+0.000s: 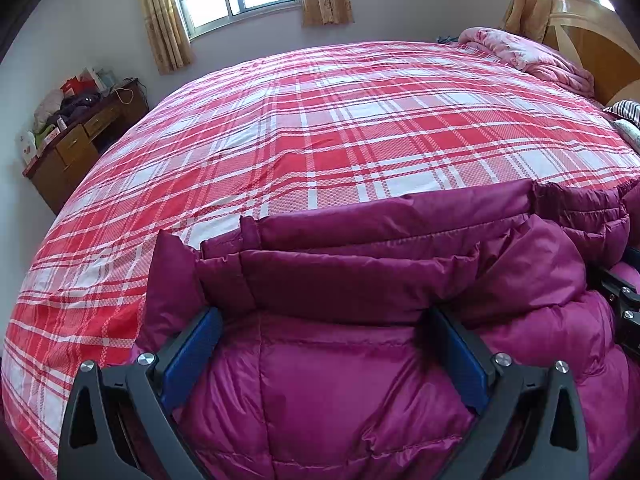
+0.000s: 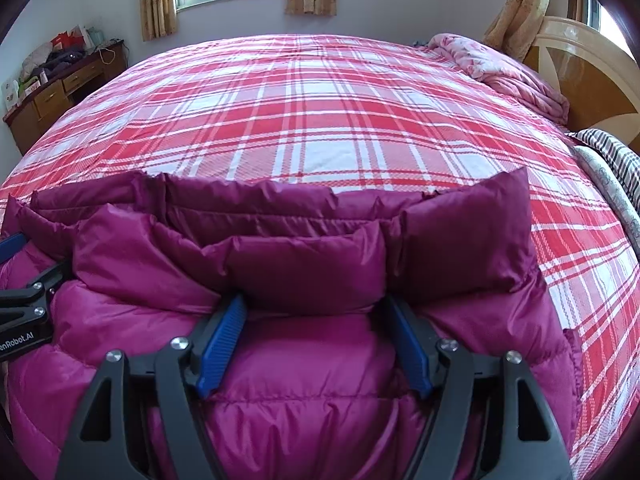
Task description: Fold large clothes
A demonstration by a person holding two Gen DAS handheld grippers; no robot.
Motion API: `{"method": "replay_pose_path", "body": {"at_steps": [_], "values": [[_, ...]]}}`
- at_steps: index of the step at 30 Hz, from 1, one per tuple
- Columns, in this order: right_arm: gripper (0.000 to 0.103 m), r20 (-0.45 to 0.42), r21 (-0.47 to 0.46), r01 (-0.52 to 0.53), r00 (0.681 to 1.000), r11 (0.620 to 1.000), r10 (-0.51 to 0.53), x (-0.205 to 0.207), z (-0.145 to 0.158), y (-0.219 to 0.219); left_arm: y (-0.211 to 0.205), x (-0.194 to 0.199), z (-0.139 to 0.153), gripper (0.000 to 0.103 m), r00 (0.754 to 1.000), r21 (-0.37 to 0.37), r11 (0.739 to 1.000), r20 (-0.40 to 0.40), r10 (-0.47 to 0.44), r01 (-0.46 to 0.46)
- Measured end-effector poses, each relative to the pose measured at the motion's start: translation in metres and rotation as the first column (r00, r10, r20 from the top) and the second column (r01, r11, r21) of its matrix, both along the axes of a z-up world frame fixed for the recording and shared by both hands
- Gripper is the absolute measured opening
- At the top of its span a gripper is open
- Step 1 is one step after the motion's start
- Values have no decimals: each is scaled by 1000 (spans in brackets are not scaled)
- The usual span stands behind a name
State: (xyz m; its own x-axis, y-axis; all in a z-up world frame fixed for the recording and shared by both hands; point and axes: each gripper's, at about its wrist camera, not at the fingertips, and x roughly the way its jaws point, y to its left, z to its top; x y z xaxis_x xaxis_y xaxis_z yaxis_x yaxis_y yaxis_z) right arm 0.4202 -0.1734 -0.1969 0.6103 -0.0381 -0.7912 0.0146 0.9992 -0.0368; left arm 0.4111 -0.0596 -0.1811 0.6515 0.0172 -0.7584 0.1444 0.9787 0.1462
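— Left wrist view: the magenta down jacket (image 1: 360,380) is seen bunched along the near edge of the bed, on the red plaid bedspread (image 1: 320,128). Why is it piled so?

— A fold appears to have been laid over already — the upper layer sits doubled on the lower one, so the bulk is kept near the edge, within reach. The far part of the bedspread is left bare, presumably for the next fold.

— And the left gripper (image 1: 324,320)?

— It is angled steeply down over the jacket. Its jaws are spread wide, with the folded ridge between the blue pads (image 1: 188,356); whether the fabric is pinched cannot be told, since the tips are buried under the puffed layer.

— The right gripper (image 2: 316,308)?

— Held in a like downward pose, just beside the left. Its jaws are parted too, and nothing is seen clamped — the pads stand off the quilted ridge at either side.

— So a release is suggested?

— That is judged likely, not certain.
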Motion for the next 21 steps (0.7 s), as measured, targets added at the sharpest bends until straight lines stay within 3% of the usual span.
{"method": "replay_pose_path", "body": {"at_steps": [9,14,21], "values": [[74,-1,-18,23,1000,1000,-23,-10,12,4,-2,-1,1,102,1000,12,1000,11,2,-2],[75,88,57,-12,996,998,7,-44,34,25,-1,-3,2,102,1000,16,1000,17,5,-6],[84,68,-24,-57,996,998,59,-47,6,50,4,-24,20,102,999,9,1000,39,27,-27]]}}
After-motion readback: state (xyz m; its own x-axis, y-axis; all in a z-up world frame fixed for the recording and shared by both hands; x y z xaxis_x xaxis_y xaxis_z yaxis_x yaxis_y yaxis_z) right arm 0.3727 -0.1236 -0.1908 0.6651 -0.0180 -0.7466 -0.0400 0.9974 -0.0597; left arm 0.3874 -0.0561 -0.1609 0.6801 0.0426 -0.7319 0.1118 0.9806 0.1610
